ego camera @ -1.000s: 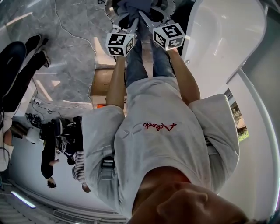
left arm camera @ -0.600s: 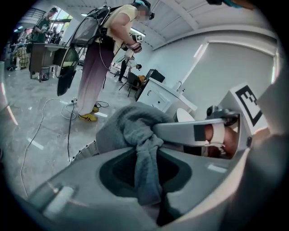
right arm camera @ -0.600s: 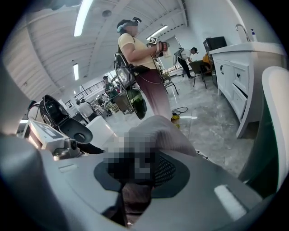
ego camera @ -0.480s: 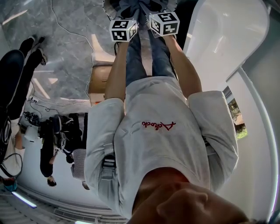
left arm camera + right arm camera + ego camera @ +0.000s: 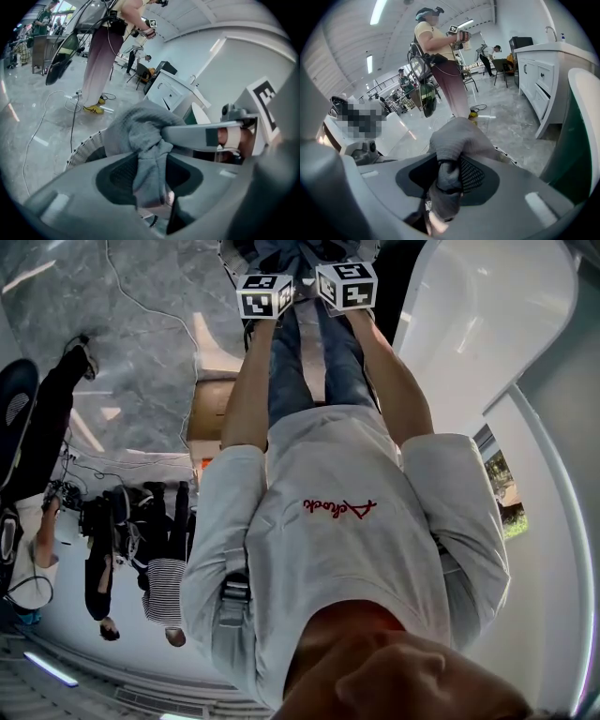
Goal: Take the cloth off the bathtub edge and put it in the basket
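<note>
The grey cloth [image 5: 146, 140] hangs bunched, long axis vertical, above the basket [image 5: 80, 153]. Your left gripper [image 5: 150, 180] and right gripper [image 5: 446, 187] each pinch it, narrow jaws just now opening slightly.

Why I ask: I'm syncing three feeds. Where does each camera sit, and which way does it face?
Head view: on the person's head, looking steeply down; shows shirt, arms, legs, marker cubes.
Left gripper view: on the left gripper, along its jaws, just opening with the cloth between; right gripper visible.
Right gripper view: on the right gripper, along its jaws, likewise just opening, cloth between.
Shared: both gripper views show the cloth and basket.
</note>
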`<action>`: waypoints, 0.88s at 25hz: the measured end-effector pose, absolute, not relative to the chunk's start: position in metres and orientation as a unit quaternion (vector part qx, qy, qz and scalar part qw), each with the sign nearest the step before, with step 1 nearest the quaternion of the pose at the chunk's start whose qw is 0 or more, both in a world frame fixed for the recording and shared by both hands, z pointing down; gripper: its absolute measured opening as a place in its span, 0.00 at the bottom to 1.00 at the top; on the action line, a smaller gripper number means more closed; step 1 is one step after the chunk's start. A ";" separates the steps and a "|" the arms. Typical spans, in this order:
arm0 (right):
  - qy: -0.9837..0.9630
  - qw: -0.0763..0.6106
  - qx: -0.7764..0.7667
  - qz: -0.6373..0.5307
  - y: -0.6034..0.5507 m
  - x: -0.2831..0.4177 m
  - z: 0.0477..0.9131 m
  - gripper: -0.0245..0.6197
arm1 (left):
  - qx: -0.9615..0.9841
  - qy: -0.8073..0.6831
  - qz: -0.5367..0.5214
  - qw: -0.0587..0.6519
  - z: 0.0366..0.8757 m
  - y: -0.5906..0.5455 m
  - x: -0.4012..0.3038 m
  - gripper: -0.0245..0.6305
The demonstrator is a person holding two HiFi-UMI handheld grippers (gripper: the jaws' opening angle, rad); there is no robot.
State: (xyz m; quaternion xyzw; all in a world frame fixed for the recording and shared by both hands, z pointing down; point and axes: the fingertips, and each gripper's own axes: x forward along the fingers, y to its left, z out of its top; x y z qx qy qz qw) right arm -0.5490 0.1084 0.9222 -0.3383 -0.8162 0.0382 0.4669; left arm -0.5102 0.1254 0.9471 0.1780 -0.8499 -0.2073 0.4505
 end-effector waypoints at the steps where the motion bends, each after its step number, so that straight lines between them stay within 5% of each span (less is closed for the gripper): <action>1: -0.815 0.472 -0.334 0.036 0.105 -0.548 0.926 0.29 | 0.180 -0.845 -0.207 0.459 0.952 0.127 -0.507 0.34; 3: -0.814 0.480 -0.326 0.034 0.097 -0.545 0.932 0.50 | 0.178 -0.838 -0.203 0.474 0.961 0.132 -0.498 0.57; 10: -0.808 0.483 -0.335 0.035 0.091 -0.538 0.931 0.46 | 0.170 -0.845 -0.200 0.466 0.956 0.141 -0.491 0.59; 16: -0.809 0.478 -0.341 0.034 0.094 -0.538 0.919 0.38 | 0.179 -0.851 -0.195 0.453 0.942 0.141 -0.492 0.41; 22: -0.821 0.466 -0.329 0.019 0.086 -0.548 0.902 0.13 | 0.162 -0.866 -0.191 0.433 0.920 0.151 -0.498 0.09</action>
